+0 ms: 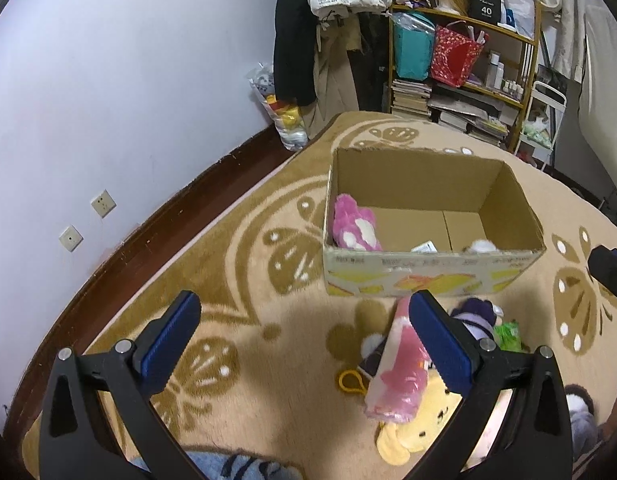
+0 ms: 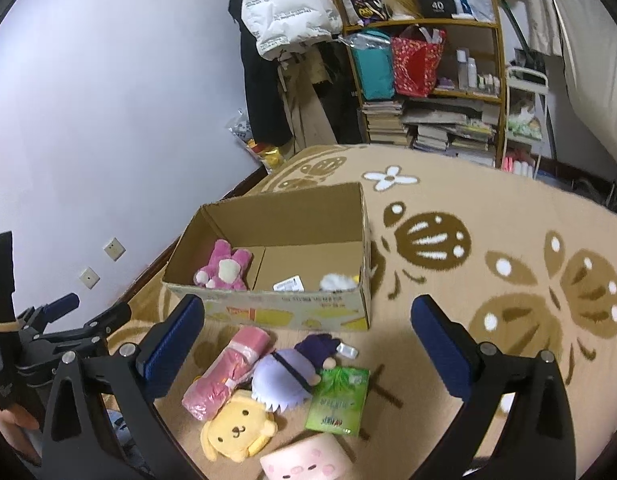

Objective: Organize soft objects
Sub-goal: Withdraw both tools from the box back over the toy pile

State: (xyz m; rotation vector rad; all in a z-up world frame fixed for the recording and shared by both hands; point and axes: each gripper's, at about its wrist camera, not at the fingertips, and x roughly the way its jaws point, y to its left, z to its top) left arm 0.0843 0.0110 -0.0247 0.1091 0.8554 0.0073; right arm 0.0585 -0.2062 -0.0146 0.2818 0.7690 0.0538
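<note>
Your wide left claw (image 1: 304, 334) is half-hiding the crinkly pink pack (image 1: 396, 376) — right claw (image 2: 308, 336) gaping too, white fluff (image 2: 335, 281) sitting box-hidden

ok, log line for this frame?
left gripper: open, empty | right gripper: open, empty | box: pink plush inside | pile: on rug

We are looking at a pale lilac wall (image 1: 128, 80) carrying two square wall plates (image 1: 103, 203), with a dark wooden skirting board (image 1: 156, 228) running along its foot. A beige carpet (image 2: 488, 216) with brown butterfly motifs is covering the floor. At the far end a wooden shelf unit (image 2: 428, 80) is holding stacked books, bottles and bags (a teal one and a red one), while dark clothing and a white padded jacket (image 2: 284, 8) are hanging beside it.
</note>
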